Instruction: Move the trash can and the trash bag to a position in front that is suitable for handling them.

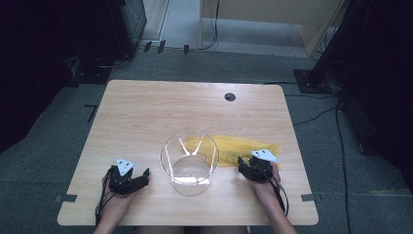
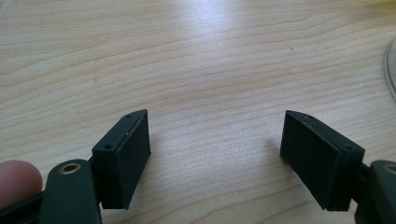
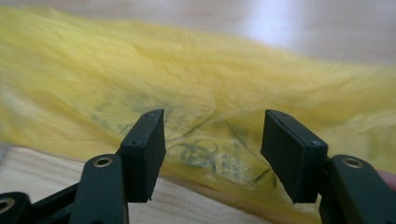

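Resting at the lower left of the high view, the left gripper [image 1: 142, 176] had its jaws wide apart over bare desk [image 1: 146, 112]. A clear glass bowl [image 1: 189, 163] stood at lower centre. Behind it the yellow bag [image 1: 238, 147] lay flat, its long axis running left to right across the frame. The right gripper [image 1: 242, 163] sat at the bag's near edge, jaws apart, nothing between them.
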A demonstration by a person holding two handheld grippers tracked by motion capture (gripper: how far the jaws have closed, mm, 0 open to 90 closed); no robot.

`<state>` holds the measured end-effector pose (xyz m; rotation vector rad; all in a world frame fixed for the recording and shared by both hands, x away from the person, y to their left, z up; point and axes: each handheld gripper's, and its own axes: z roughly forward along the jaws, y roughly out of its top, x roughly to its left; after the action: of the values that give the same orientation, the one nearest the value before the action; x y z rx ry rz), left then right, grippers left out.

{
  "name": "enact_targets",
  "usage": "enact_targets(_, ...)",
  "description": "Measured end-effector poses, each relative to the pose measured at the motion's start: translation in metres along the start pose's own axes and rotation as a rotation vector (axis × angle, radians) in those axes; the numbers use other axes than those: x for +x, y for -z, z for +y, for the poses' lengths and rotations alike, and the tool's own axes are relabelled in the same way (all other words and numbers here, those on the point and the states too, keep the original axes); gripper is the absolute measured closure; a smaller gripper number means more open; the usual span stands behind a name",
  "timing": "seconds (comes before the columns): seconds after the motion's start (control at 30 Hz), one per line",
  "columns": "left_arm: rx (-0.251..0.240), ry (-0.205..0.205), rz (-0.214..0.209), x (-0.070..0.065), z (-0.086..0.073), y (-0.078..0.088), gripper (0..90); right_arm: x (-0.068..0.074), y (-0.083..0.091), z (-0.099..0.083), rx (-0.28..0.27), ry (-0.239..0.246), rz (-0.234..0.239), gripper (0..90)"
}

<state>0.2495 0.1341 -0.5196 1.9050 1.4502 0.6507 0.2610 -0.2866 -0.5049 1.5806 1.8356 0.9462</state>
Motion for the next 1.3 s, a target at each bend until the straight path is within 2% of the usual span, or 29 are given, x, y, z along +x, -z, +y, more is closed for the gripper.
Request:
enact_targets(0.1,0.001,-0.001,0.0,0.0,0.0,0.0,23.7,-0.01,0.018,0.016,-0.095,0.013,-0.009,40.5)
enact_targets(0.17,0.0,-0.001,-0.001,0.0,0.0,0.0,23.7,-0.022,0.022,0.028,-0.125,0.004,-0.026,41.7)
enact_targets(0.23,0.0,-0.001,-0.001,0.0,0.0,0.0,23.7,-0.039,0.019,0.037,-0.135,-0.013,-0.068,46.3)
enact_targets(0.27,0.001,-0.001,-0.001,0.0,0.0,0.0,23.7,-0.052,0.013,0.04,-0.124,-0.028,-0.095,48.4)
enact_targets(0.33,0.0,-0.001,-0.001,0.0,0.0,0.0,23.7,-0.07,0.003,0.039,-0.094,-0.058,-0.115,52.6)
enact_targets(0.37,-0.001,0.001,-0.001,0.0,0.0,0.0,23.7,-0.078,-0.003,0.037,-0.073,-0.069,-0.119,54.4)
enact_targets(0.43,0.0,0.0,-0.001,0.0,0.0,0.0,23.7,-0.089,-0.015,0.028,-0.012,-0.072,-0.095,54.2)
enact_targets(0.53,0.0,-0.001,-0.002,0.0,0.0,0.0,23.7,-0.092,-0.022,0.014,0.039,-0.081,-0.09,54.1)
enact_targets(0.67,0.0,-0.002,-0.002,0.0,0.0,0.0,23.7,-0.093,-0.016,0.002,0.052,-0.103,-0.069,54.3)
enact_targets(0.87,0.001,-0.002,-0.002,0.0,0.0,0.0,23.7,-0.087,0.001,-0.014,0.065,-0.065,-0.042,53.4)
enact_targets(0.97,0.001,-0.002,-0.002,0.0,0.0,0.0,23.7,-0.075,0.016,-0.026,0.074,-0.049,-0.001,51.9)
enact_targets(1.1,0.001,-0.002,-0.003,0.0,0.0,0.0,23.8,-0.054,0.038,-0.037,0.125,0.043,0.086,49.8)
enact_targets(1.13,0.001,-0.001,-0.003,0.0,0.0,0.0,23.7,-0.05,0.043,-0.038,0.134,0.067,0.116,49.4)
enact_targets(1.2,0.001,-0.001,-0.003,0.0,0.0,0.0,23.8,-0.043,0.056,-0.035,0.139,0.103,0.225,48.2)
enact_targets(1.27,0.0,-0.001,-0.003,0.0,0.0,0.0,23.8,-0.042,0.071,-0.026,0.095,0.108,0.337,47.9)
enact_targets(1.3,0.001,-0.001,-0.003,0.0,0.0,0.0,23.8,-0.043,0.075,-0.022,0.071,0.103,0.35,47.8)
